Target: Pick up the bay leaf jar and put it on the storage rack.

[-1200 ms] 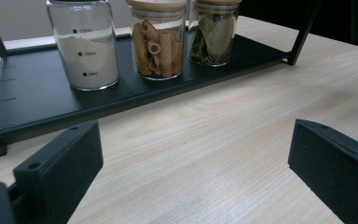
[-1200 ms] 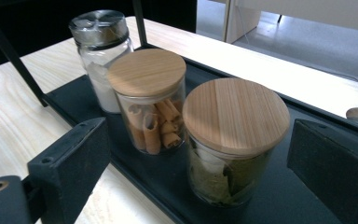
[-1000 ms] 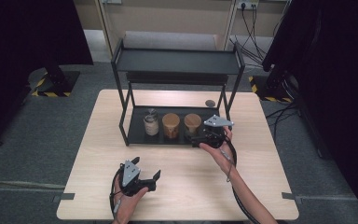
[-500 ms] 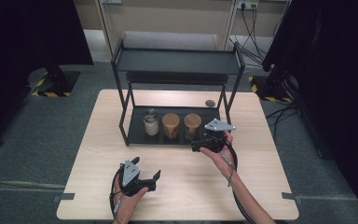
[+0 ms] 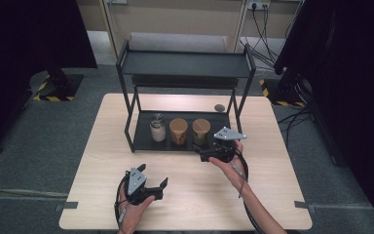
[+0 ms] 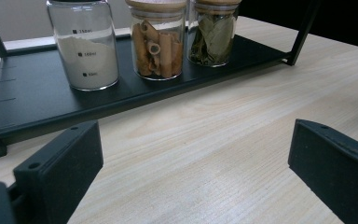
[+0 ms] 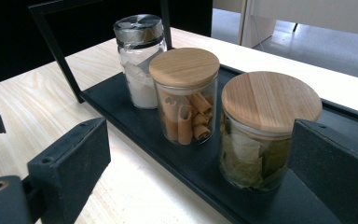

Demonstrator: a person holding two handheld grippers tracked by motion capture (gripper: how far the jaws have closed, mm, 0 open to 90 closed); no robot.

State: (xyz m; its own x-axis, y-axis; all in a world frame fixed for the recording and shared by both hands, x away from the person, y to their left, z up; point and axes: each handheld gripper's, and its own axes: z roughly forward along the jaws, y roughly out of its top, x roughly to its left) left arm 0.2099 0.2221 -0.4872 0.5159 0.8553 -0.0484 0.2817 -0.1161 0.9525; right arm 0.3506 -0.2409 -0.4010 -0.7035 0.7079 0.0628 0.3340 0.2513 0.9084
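Note:
A black two-tier rack (image 5: 185, 63) stands at the back middle of the table. On its lower tray (image 5: 143, 141) three jars stand in a row: a metal-lidded jar of white powder (image 5: 158, 129), a wooden-lidded jar of pasta tubes (image 5: 178, 130) and a wooden-lidded jar of bay leaves (image 5: 200, 130). My right gripper (image 5: 203, 153) is open at the tray's front right edge. In the right gripper view the bay-leaf jar (image 7: 265, 130) stands just ahead of my right gripper (image 7: 200, 177), close by the right-hand jaw. My left gripper (image 5: 153, 175) rests open near the table's front, facing the three jars, with the powder jar (image 6: 86, 44) at the left.
A small dark round object (image 5: 219, 107) lies on the table behind the rack's right leg. The rack's uprights (image 5: 126, 117) frame the tray on both sides. Bare wooden tabletop (image 5: 195, 195) stretches between the two hands. Cables trail from both grippers.
My right gripper has drawn back slightly from the tray toward the person, jaws unchanged. The left gripper and the jars have stayed where they were.

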